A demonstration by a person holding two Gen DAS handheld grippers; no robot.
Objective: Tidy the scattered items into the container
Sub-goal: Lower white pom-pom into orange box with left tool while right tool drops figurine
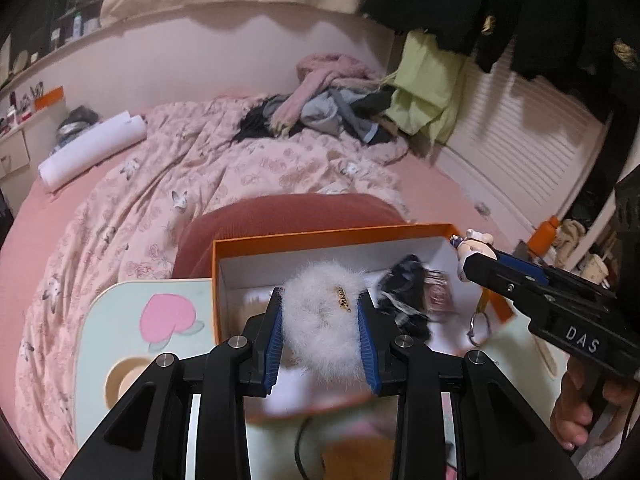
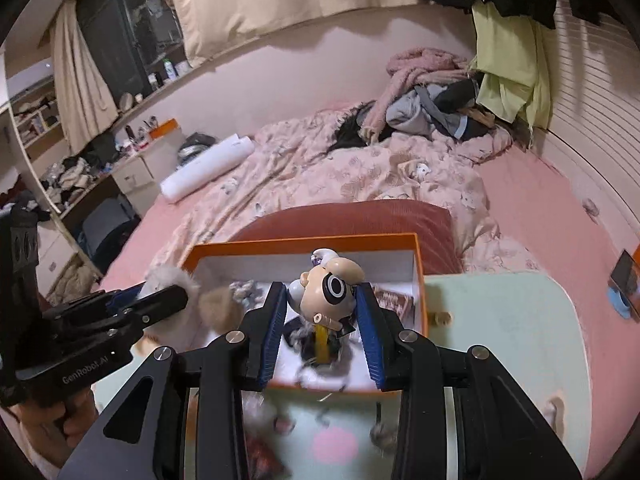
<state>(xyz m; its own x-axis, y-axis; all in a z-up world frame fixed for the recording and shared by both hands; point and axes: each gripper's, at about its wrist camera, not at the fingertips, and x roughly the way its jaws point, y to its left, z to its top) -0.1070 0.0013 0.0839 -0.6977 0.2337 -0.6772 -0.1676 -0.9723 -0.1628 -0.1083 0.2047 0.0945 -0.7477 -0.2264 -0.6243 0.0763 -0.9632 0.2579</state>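
The white fur scrunchie [image 1: 322, 316] sits clamped between the left claw's [image 1: 320, 320] blue pads, above the orange box [image 1: 320, 236], its long axis running toward the camera. The right claw [image 2: 322, 308] grips a cartoon figurine keychain [image 2: 326, 294], head toward the box's far wall, its yellow strap [image 2: 322, 342] and ring hanging down over the box. The soft fur could cling to a pad on release. The ring might catch on the rim, or on the dark yarn item [image 1: 404, 296] already inside. The box rests on a pale green counter [image 2: 500, 340] over the bed [image 1: 140, 200].
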